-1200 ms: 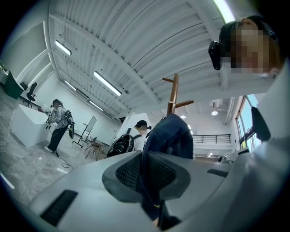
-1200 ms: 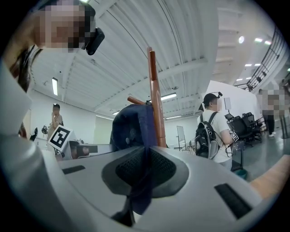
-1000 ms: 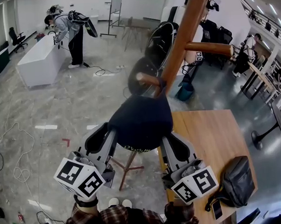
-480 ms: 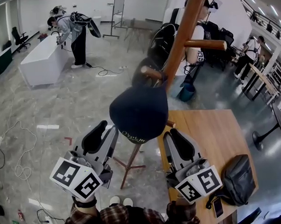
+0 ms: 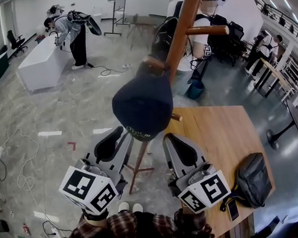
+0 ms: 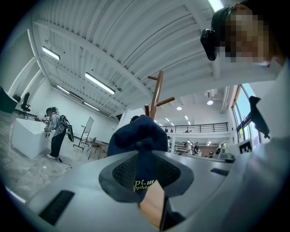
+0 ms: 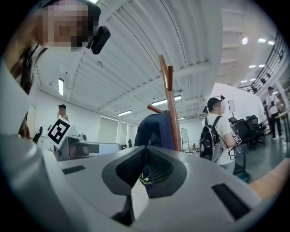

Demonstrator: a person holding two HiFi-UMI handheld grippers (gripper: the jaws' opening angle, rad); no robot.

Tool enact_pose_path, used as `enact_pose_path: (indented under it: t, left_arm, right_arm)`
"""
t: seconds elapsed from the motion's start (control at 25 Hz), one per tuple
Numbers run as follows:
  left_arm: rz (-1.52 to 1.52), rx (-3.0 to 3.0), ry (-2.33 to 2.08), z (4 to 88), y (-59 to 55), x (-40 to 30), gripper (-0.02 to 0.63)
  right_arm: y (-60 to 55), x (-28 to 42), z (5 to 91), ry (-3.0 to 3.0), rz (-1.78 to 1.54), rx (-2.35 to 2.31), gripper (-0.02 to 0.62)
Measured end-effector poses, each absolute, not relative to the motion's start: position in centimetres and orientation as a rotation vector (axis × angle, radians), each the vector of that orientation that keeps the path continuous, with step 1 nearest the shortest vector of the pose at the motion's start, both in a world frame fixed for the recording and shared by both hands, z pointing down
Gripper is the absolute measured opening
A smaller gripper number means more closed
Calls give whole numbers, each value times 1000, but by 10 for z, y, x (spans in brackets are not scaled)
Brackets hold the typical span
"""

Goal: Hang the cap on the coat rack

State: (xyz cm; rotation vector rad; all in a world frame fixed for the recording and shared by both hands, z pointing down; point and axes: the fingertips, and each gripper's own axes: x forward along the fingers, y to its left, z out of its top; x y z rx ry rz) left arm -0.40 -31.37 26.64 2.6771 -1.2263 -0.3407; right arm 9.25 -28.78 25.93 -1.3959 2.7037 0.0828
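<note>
A dark navy cap (image 5: 143, 104) hangs from a lower peg (image 5: 154, 64) of the wooden coat rack (image 5: 182, 26), its brim with yellow print pointing down towards me. My left gripper (image 5: 112, 142) sits just below and left of the brim. Its jaws are closing slightly, with a narrow gap and nothing pressed between the pads. My right gripper (image 5: 176, 144) is below and right of the cap, apart from it, also with a slim gap. The cap (image 6: 136, 136) fills the left gripper view beyond the jaws. In the right gripper view the cap (image 7: 156, 129) hangs against the pole.
A wooden table (image 5: 228, 132) at the right carries a grey bag (image 5: 252, 178) and a phone (image 5: 233, 209). The rack's legs (image 5: 138, 166) spread on the floor between my grippers. A person with a backpack (image 5: 194, 30) stands behind the rack. Cables (image 5: 22, 161) lie at the left.
Both grippers have let go of the cap and drawn back down towards me. The cap has stayed hanging on the peg.
</note>
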Motion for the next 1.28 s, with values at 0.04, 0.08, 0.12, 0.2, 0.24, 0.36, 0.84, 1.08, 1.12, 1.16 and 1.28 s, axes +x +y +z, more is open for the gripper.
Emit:
enact_pose_path:
  t: [0.04,0.08,0.12,0.2,0.24,0.36,0.84,1.08,1.12,1.16,1.28]
  left_arm:
    - [-330,2677,-1231,268,-311,-1,75]
    - [-322,2678,-1226,270,-309,2,48]
    - [-315,2681,-1214,272,-307,7,29]
    - [-302,2692,-1186,275,-302,15,15]
    - [-293,2700,-1175,275,-301,19,12]
    - [-268,2725,-1146,276,-295,30,11]
    - [-238,2750,-1122,279,-288,40,11]
    - [-227,2757,-1124,281,-291,39,11]
    - [-225,2758,-1124,282,-292,39,11]
    - [-222,2758,-1125,282,-292,39,11]
    - [-220,2755,-1128,281,-294,36,11]
  right_arm:
    - [-285,90,260,2708,83,-1394,17]
    - [-283,88,261,2715,81,-1389,12]
    - [-281,87,263,2723,78,-1382,12]
    - [-277,84,267,2738,72,-1374,12]
    - [-275,83,269,2743,69,-1374,12]
    - [-271,84,271,2746,57,-1380,11]
    - [-266,82,272,2766,63,-1380,11]
    - [-271,84,274,2759,50,-1380,11]
    - [-272,84,274,2760,43,-1375,11]
    - [-273,83,274,2760,35,-1367,11]
    - [-276,81,273,2761,20,-1350,11]
